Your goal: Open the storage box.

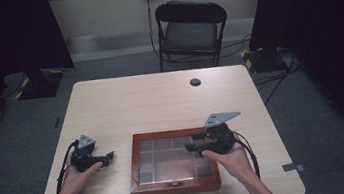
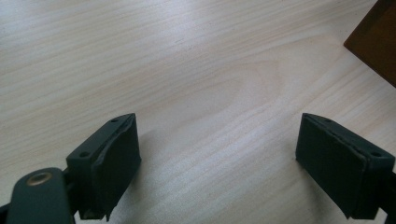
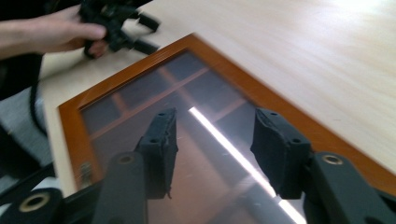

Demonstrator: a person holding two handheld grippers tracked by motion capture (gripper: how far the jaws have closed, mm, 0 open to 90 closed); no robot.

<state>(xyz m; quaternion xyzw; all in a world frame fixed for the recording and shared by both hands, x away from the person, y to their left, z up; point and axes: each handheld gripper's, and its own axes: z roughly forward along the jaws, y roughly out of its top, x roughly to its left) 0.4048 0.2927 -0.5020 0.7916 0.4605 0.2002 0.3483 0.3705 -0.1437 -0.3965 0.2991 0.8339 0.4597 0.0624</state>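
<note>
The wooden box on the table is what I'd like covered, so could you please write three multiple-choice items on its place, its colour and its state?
1. Where is the right gripper?
A. Above the wooden box
B. Over the chair
C. On the floor

2. What colour is the box's frame?
A. White
B. Reddish brown
C. Blue

3. How is the box's lid?
A. Closed, flat on the box
B. Raised upright
C. Lying apart on the table

Answers:
1 A: the high view shows it over the box's right side, and its own view looks down on the glass.
2 B: the frame looks reddish brown in the high view and the right gripper view.
3 A: the glass lid lies flat, with compartments visible beneath.
</note>
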